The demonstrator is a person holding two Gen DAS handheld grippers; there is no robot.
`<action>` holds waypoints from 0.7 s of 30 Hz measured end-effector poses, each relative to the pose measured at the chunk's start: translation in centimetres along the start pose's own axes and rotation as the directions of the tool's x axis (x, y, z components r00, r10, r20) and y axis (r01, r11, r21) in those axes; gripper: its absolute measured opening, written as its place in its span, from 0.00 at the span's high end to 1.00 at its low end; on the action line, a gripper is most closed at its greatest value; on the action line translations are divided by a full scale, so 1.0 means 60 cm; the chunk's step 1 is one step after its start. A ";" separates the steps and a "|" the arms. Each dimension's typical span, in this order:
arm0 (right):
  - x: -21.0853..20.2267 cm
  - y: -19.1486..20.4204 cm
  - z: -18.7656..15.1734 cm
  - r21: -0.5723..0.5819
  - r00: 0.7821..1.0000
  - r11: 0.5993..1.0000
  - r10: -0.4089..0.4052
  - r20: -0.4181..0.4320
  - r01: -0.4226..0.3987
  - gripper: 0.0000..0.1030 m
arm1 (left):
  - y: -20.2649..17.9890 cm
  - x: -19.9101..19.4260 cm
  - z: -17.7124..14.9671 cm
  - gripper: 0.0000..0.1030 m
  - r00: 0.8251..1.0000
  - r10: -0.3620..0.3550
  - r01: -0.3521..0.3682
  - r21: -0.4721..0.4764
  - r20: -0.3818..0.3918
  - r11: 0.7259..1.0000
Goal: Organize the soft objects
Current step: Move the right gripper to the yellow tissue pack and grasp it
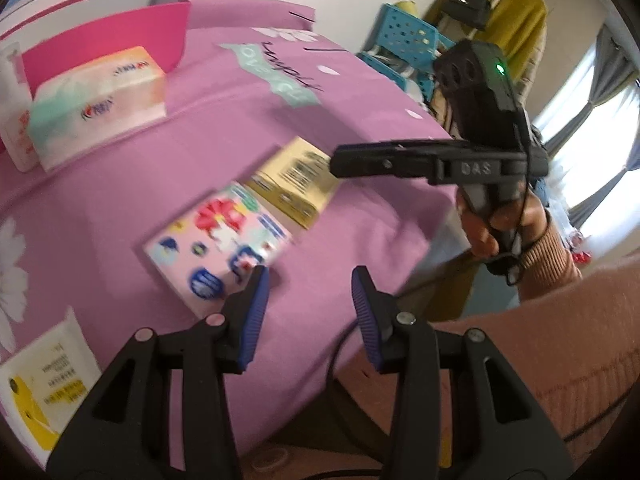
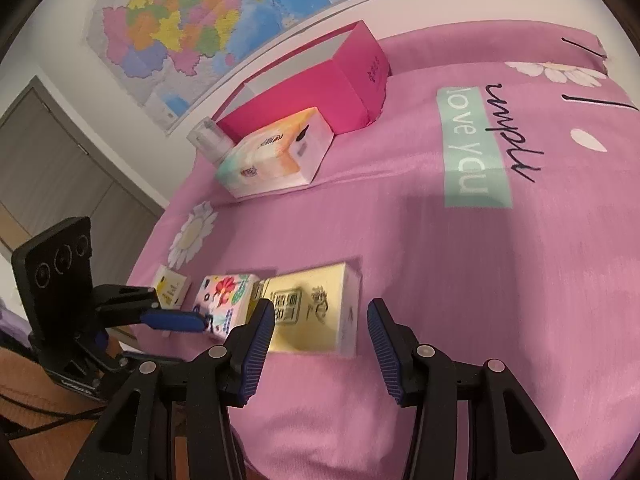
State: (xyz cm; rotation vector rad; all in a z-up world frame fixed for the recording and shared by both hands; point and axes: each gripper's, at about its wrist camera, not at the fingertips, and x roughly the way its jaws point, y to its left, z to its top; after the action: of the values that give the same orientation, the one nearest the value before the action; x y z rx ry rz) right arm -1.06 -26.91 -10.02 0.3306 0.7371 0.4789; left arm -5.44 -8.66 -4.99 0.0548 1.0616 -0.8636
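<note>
So both claws are spread wide and holding nothing right now. The left gripper [image 1: 306, 292] hangs just above the near corner of the flowery tissue pack [image 1: 218, 248], and the right gripper [image 2: 322, 320] hovers over the near end of the yellow tissue pack [image 2: 312, 312]. Those two packs lie side by side, touching or nearly so, on the pink bedspread [image 2: 400, 220]. My guess is each claw is lined up with its own pack so they can be picked up one per hand.

The likely destination is the pink box [image 2: 320, 80] at the far side of the bed, open on top. Right in front of it sits a bigger pastel tissue pack [image 2: 276, 156], with a clear bottle [image 2: 208, 136] beside that, so the straight path to the box is kind of blocked and a lift over them looks necessary. There's also a small white and yellow wipes pack [image 1: 44, 384] off to the left, near the flowery one.

One snag: the two packs are so close that a finger sliding between them could nudge the neighbour.
</note>
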 end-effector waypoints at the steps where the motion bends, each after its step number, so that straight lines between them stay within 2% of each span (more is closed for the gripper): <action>1: 0.000 0.001 -0.002 -0.001 1.000 1.000 0.001 0.000 -0.001 0.52 | -0.002 0.003 -0.002 0.57 1.000 -0.008 0.008 0.002 -0.007 1.000; 5: 0.002 0.008 -0.011 -0.009 1.000 1.000 0.017 -0.004 -0.017 0.52 | 0.014 0.020 0.003 0.57 1.000 0.007 -0.008 -0.040 -0.019 0.999; 12: 0.018 0.015 -0.015 -0.003 0.999 0.999 0.032 0.000 -0.032 0.52 | 0.082 0.038 0.025 0.58 0.999 0.053 -0.051 -0.188 0.004 0.981; 17: 0.034 0.013 -0.010 0.010 1.000 1.000 0.025 0.007 -0.025 0.52 | 0.109 0.034 0.044 0.58 0.988 0.150 -0.139 -0.243 0.026 0.960; 19: 0.040 0.014 -0.007 0.011 1.000 1.000 0.025 0.006 -0.025 0.52 | 0.109 0.032 0.046 0.58 0.990 0.136 -0.123 -0.247 0.038 0.961; 21: 0.042 0.013 -0.006 0.017 0.999 0.999 0.032 0.010 -0.032 0.52 | 0.096 0.035 0.048 0.58 0.996 0.085 -0.073 -0.224 0.041 0.972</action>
State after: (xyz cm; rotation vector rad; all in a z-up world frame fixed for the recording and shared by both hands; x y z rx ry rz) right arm 0.04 -24.89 -11.32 0.3604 0.7280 0.5010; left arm 0.81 -7.22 -7.13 -0.1113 1.0961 -0.6669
